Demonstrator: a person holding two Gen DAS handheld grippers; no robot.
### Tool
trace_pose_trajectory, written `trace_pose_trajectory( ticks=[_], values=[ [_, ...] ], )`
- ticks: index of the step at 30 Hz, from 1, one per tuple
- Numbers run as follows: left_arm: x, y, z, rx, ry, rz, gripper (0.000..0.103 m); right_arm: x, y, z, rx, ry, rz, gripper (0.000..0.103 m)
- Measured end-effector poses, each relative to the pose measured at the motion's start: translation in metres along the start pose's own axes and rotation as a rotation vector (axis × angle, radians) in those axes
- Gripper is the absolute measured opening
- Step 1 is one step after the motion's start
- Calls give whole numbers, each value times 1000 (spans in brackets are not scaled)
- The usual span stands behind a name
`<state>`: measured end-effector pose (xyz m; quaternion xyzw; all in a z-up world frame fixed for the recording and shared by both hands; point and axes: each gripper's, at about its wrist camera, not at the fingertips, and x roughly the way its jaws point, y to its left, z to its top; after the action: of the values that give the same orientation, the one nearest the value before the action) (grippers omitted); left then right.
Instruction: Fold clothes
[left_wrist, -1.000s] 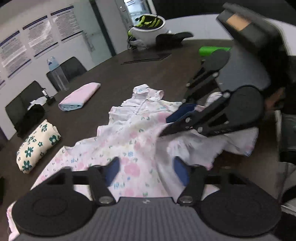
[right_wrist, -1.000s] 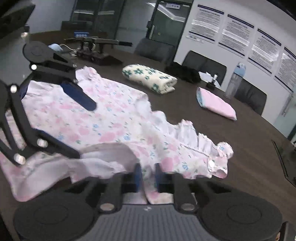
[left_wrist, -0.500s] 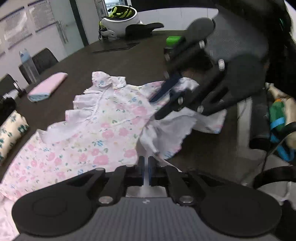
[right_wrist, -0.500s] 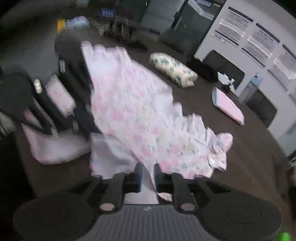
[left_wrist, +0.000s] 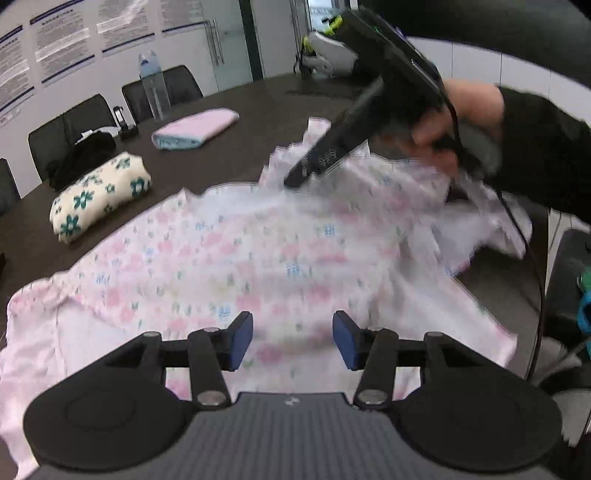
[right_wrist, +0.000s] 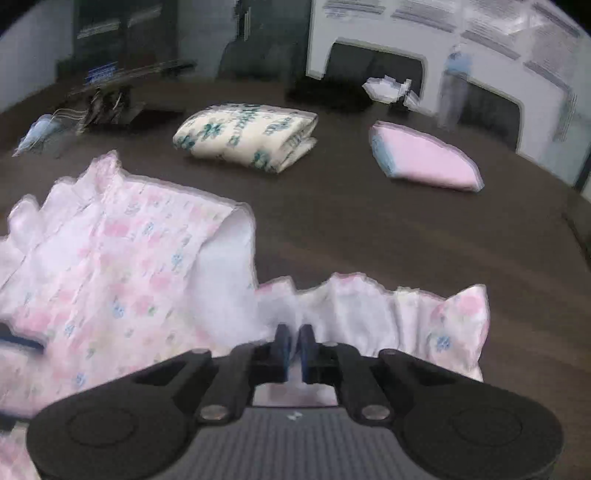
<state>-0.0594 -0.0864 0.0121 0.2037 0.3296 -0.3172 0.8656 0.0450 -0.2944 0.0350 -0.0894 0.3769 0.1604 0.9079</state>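
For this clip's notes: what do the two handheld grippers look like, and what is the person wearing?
Left gripper: matte black linkage arms with silver pivot pins, two round black discs, a ribbed grey body and blue rectangular finger pads. Right gripper is built alike; a thin black cable trails from it. The hand gripping it emerges from a black sleeve.

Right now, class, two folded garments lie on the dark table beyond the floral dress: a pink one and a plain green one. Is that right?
Not quite. The pink folded garment is there, but the other folded garment is not plain green: it is cream with a dark green flower print. Both lie on the dark table beyond the floral dress, as the right wrist view shows.
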Motion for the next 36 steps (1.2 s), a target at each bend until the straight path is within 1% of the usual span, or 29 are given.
trace_pose_trajectory(
  ticks=[1,2,3,4,5,6,7,8,9,10,11,12,13,15,18,19,21,25,26,27,30,33,36],
  values=[
    [-5,3,-4,-1,-2,0,55,-1,0,-3,11,-5,-15,7],
    [-11,3,-9,-7,3,-2,56,-2,0,-5,22,-9,-30,13],
    [-23,5,-17,-9,-9,-17,56,-7,2,-9,26,-19,-43,14],
    [-34,7,-26,-12,-22,-32,61,-23,8,-16,5,-45,-41,14],
    [-46,9,-34,-14,-34,-47,65,-41,16,-25,-23,-78,-6,14],
    [-57,11,-42,-18,-49,-63,75,-56,22,-34,-49,-102,47,14],
    [-65,11,-50,-28,-69,-84,77,-62,31,-42,-65,-113,100,14],
    [-68,10,-54,-43,-77,-90,76,-69,40,-50,-81,-123,152,13],
    [-68,9,-56,-56,-74,-89,73,-75,48,-59,-97,-134,205,13],
    [-65,7,-56,-65,-54,-87,62,-79,56,-65,-112,-137,246,10],
    [-61,7,-57,-77,-25,-85,56,-76,63,-69,-125,-119,254,7],
    [-62,10,-60,-102,-15,-89,51,-74,69,-72,-138,-101,263,6],
    [-63,12,-63,-124,-8,-89,50,-71,76,-76,-151,-83,271,6],
    [-74,13,-77,-143,-15,-63,50,-67,87,-83,-176,-53,286,7],
    [-90,20,-89,-172,-1,-46,50,-74,87,-99,-204,-65,275,7],
    [-96,22,-93,-182,3,-41,51,-78,89,-100,-206,-66,258,8],
    [-106,27,-101,-198,9,-31,51,-84,93,-102,-212,-73,237,12],
    [-110,30,-96,-182,-50,-22,51,-107,107,-103,-242,-187,386,12],
    [-111,31,-94,-178,-65,-19,51,-108,115,-104,-256,-191,423,11],
    [-111,31,-94,-174,-75,-17,51,-107,121,-107,-276,-186,436,12],
    [-106,31,-105,-164,-28,-6,50,-106,130,-122,-315,-150,438,11],
    [-114,33,-121,-170,-28,0,50,-110,125,-139,-291,-118,449,10],
    [-122,36,-131,-177,-39,1,50,-122,116,-153,-254,-125,449,10]
  ],
)
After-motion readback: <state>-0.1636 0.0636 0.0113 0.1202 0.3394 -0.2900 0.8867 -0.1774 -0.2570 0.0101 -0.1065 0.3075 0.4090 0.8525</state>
